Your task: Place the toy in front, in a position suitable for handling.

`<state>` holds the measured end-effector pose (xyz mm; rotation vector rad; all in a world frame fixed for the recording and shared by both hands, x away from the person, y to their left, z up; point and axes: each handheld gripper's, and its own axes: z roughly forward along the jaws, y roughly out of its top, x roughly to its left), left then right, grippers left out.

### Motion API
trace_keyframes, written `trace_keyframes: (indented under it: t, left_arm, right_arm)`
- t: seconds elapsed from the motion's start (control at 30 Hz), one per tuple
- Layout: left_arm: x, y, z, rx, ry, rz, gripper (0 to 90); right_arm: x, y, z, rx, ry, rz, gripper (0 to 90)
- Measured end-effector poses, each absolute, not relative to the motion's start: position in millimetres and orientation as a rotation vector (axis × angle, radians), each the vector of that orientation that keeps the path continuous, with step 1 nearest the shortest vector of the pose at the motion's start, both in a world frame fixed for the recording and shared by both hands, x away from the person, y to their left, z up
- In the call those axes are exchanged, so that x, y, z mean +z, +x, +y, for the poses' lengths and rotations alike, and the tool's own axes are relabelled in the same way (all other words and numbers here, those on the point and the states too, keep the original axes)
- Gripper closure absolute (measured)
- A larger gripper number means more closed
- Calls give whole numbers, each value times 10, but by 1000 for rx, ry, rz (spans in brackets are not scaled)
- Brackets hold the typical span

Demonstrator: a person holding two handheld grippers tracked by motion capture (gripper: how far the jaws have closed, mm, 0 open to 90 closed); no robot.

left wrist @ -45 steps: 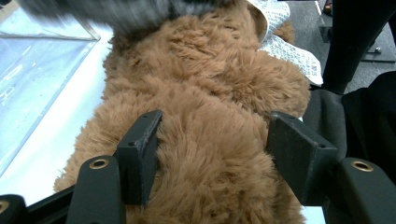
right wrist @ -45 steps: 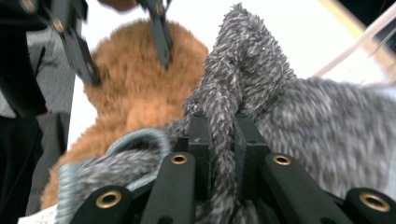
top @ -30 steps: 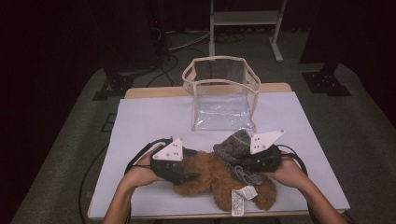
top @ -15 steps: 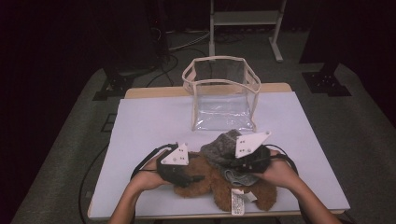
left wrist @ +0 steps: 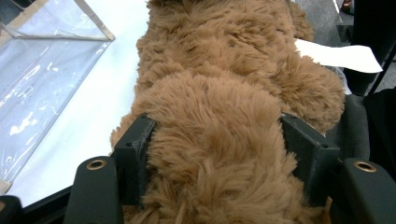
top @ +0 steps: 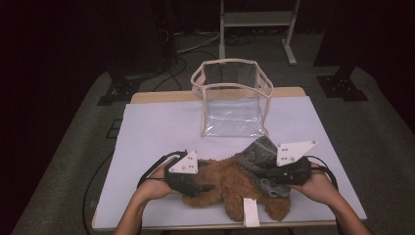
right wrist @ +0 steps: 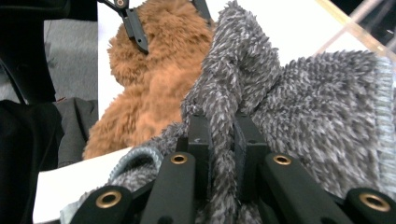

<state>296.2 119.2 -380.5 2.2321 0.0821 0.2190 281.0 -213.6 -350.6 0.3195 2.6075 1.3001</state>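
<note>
Both tools (top: 208,187) (top: 262,172) low, facing inward

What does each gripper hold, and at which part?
Left gripper squeezes the brown plush toy across a limb; right gripper pinches a fold of the grey fuzzy cloth.

A: What surrounded the table (top: 161,127)?
B: Grey carpet (top: 78,161) lay around it on every side. Beyond its far edge stood a white metal frame (top: 257,22), with black stand bases (top: 342,88) flanking it. The room behind it was dark.
</note>
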Motion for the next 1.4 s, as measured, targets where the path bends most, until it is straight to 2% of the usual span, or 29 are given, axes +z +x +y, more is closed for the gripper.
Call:
trace_keyframes:
  t: [0.27,0.53,0.9,1.03,1.27,1.4]
  left_arm:
    - [-3805,2970,1213,214,2232,79,345]
    - [-3800,2968,1218,217,2236,79,344]
    - [-3794,2955,1216,212,2239,63,342]
    - [-3799,2955,1226,212,2235,65,342]
    - [-3792,2956,1207,214,2239,63,342]
    - [-3798,2964,1195,205,2238,57,343]
  right_arm:
    - [-3718,2661,-2404,1423,419,2552,788]
    - [-3887,2555,-2605,1319,490,2600,788]
    - [-3478,2746,-2426,1428,402,2501,790]
    - [-3573,2806,-2377,1428,416,2528,792]
    - [-3822,2756,-2599,1464,526,2526,793]
    - [-3805,2732,-2643,1447,529,2527,792]
